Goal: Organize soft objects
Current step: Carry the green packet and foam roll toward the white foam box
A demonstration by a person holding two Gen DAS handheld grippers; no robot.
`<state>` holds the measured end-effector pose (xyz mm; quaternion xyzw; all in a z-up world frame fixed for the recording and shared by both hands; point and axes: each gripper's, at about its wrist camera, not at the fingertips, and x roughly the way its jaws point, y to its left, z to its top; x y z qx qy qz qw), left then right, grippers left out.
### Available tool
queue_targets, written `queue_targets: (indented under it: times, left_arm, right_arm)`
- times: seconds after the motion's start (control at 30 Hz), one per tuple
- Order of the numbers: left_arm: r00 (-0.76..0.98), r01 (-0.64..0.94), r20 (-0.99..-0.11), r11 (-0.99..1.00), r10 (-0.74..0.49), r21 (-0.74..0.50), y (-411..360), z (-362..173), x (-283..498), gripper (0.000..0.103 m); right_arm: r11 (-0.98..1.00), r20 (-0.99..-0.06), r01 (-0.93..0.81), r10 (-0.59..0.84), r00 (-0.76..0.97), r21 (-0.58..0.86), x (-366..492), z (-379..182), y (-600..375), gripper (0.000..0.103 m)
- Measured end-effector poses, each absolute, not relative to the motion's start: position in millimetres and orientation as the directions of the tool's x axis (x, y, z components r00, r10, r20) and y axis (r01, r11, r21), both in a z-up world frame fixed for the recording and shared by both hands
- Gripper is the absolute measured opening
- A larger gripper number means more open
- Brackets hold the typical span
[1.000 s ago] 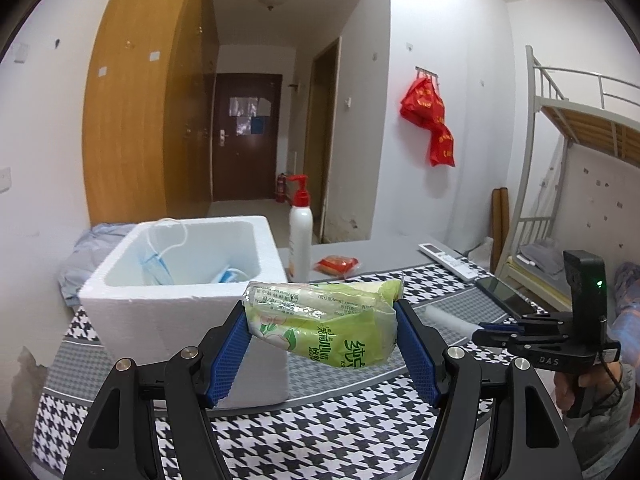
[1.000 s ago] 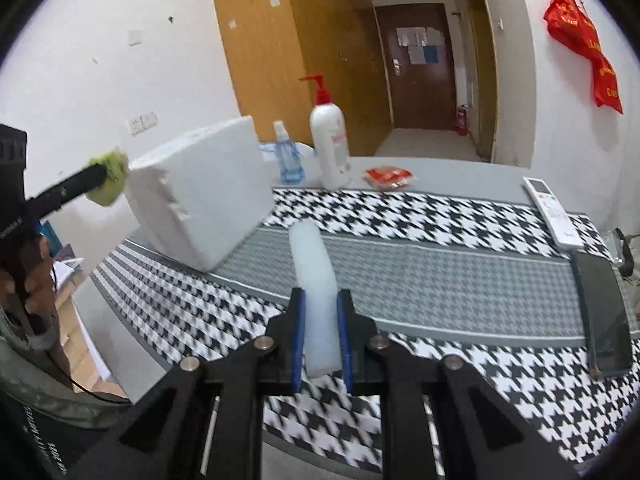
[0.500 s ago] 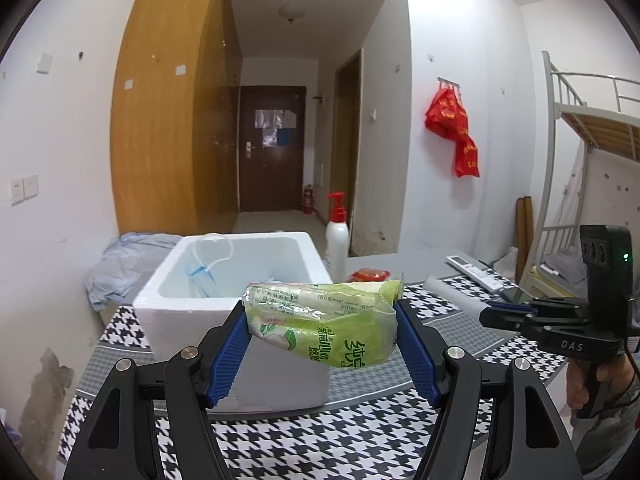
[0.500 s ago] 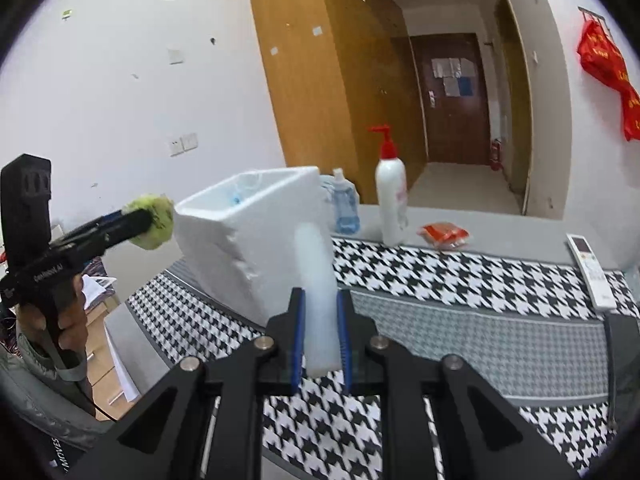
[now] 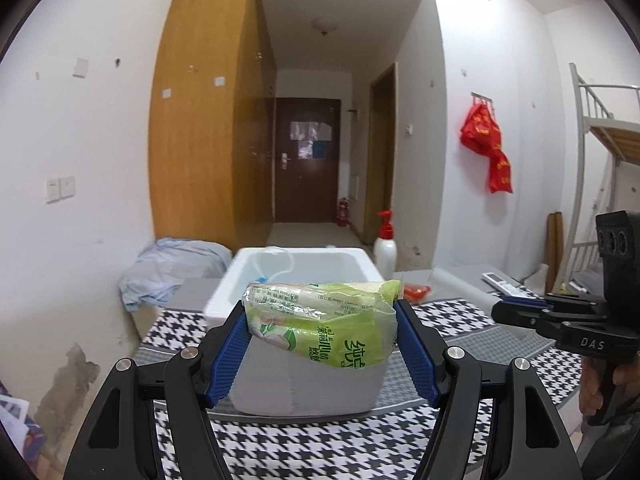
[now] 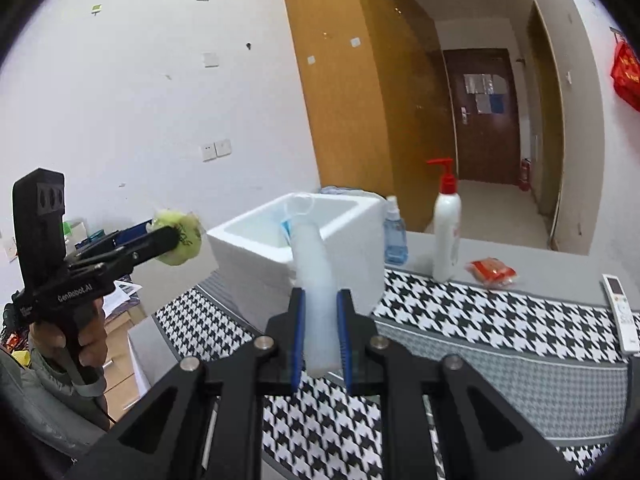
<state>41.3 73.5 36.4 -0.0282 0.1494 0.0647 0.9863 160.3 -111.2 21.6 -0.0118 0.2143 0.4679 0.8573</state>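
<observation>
A green pack [image 5: 320, 322] is clamped crosswise between the blue pads [image 5: 226, 354] of the left tool [image 5: 320, 344], raised in front of a white foam box [image 5: 302, 276] on a desk [image 5: 460, 316] covered in houndstooth cloth. The pack is seen as a crinkled plastic wrapper, pale green with white patches and a rolled clear end at the left; Chinese characters are printed on its face, too distorted to be read with confidence. In the right wrist view the same pack is seen end-on as a yellow-green bundle at the tip of the left tool, just left of the box rim.

A white roll [image 6: 316, 292] is gripped lengthwise by the right tool [image 6: 320, 340], its pads closed tight on the lower end; the upper end is tipped toward the open box and overlaps its near wall in the picture. The roll appears soft, translucent white and slightly bent.

"DAS" is printed on the right tool's body in the left wrist view; "GenRobot.AI" is printed on the left tool in the right wrist view. A blue mask [image 6: 286, 226] is seen lying inside the box. Behind the box, a red-capped pump bottle [image 6: 446, 232] and a small blue spray bottle [image 6: 395, 240] are stood on the desk.
</observation>
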Motion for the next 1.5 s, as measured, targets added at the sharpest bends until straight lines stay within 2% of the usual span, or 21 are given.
queue_targets:
  times: [0.53,1.5]
  left_arm:
    - [0.934,-0.242,-0.276,0.970,0.225,-0.027,90,43,32,0.072]
    - [0.929,-0.232,-0.301,0.973,0.216,-0.019,106,46,84,0.072]
  right_arm:
    - [0.530,-0.351,-0.836,0.817,0.458,0.143,149,39,-72,0.019]
    - [0.555,-0.387,-0.823,0.789,0.478,0.116,179,53,-39,0.019]
